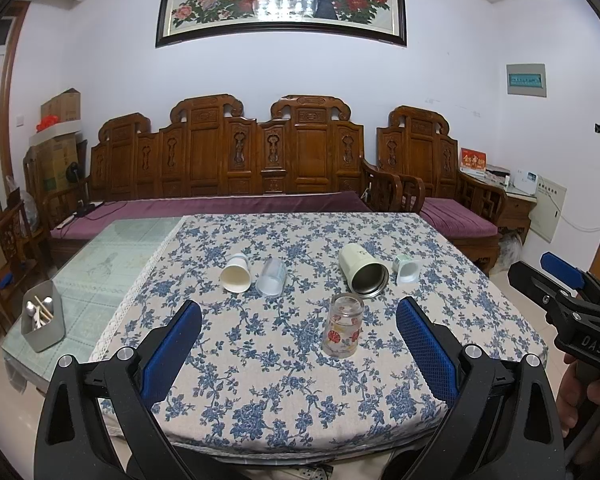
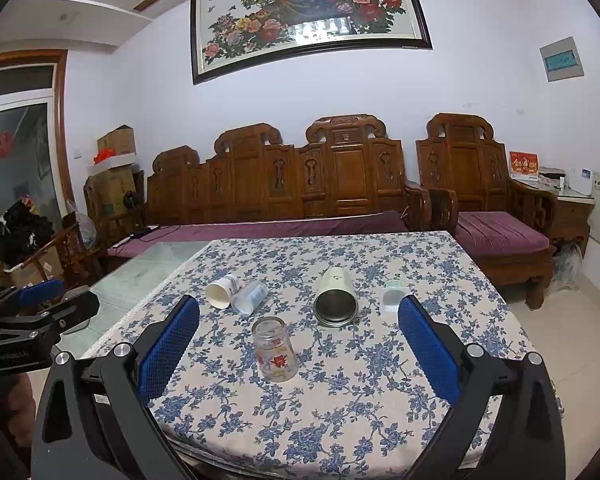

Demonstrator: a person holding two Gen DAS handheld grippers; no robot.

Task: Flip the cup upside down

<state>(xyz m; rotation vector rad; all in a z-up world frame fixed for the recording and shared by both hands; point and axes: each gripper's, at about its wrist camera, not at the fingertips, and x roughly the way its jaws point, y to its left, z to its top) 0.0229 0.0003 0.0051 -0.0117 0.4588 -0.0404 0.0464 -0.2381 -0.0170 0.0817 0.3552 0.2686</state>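
Observation:
A clear glass cup with red flower print (image 1: 343, 326) (image 2: 275, 349) stands mouth-down on the blue floral tablecloth (image 1: 284, 380) (image 2: 340, 392). Behind it lie a white paper cup (image 1: 236, 273) (image 2: 221, 289), a clear plastic cup (image 1: 272, 277) (image 2: 251, 297), a cream steel-lined tumbler (image 1: 363, 268) (image 2: 335, 297) and a small white cup (image 1: 407, 269) (image 2: 393, 295), all on their sides. My left gripper (image 1: 298, 330) is open and empty over the near table edge, the glass between its fingers' line and further off. My right gripper (image 2: 299, 330) is open and empty, also short of the glass.
A grey caddy with utensils (image 1: 43, 321) stands on the bare glass tabletop at the left. A carved wooden sofa with purple cushions (image 1: 228, 184) (image 2: 300, 200) runs behind the table. The right gripper shows at the right edge of the left wrist view (image 1: 568, 300).

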